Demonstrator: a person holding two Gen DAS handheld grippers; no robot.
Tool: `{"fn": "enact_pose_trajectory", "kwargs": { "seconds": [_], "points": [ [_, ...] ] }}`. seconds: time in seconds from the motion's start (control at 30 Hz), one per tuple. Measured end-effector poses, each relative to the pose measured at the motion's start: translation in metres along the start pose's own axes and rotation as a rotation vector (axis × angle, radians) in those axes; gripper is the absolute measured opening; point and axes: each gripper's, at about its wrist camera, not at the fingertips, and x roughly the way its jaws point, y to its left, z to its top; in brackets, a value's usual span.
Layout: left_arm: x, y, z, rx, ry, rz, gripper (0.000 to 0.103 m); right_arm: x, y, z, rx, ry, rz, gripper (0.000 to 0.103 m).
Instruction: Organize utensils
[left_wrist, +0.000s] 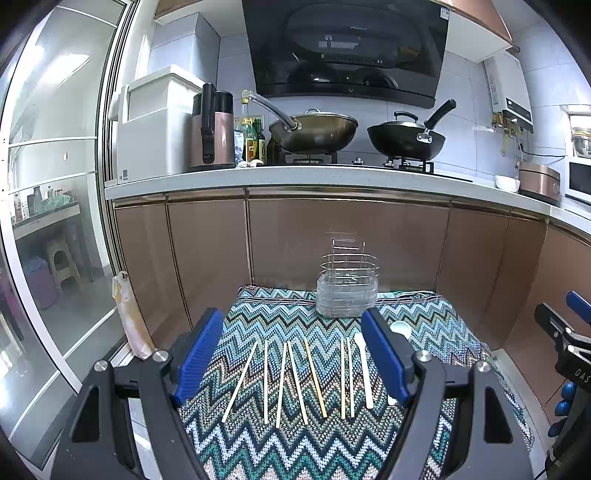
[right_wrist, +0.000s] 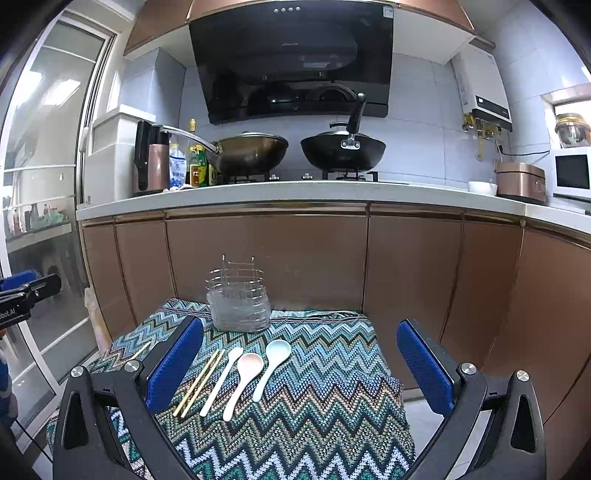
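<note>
Chopsticks (left_wrist: 295, 382) and spoons (right_wrist: 243, 380) lie in front of the wire basket (left_wrist: 347, 286); with your left tongs (left_wrist: 293, 363) and right tongs (right_wrist: 301, 363) wide open and empty, thin sticks could roll or slip when pinched.

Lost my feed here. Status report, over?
Left gripper and right gripper open, empty. Chopsticks, spoons flat on cloth. Wire caddy empty, path clear.

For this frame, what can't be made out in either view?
- Left wrist view: the pale blue spoon and pink spoon are mostly hidden behind the left tool's blue finger.
- Right wrist view: most wooden chopsticks are hidden behind the right tool's finger.
- Wire utensil basket: contents unclear in both views.
</note>
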Motion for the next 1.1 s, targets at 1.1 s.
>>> {"fn": "enact_pose_trajectory", "kwargs": {
  "seconds": [1.1],
  "points": [
    [-0.0088, -0.0012, 0.0075, -0.032, -0.102, 0.011, 0.076, -0.0001, 0.0, -0.0031, -0.013, -0.004, -0.022, 0.103]
  ]
}}
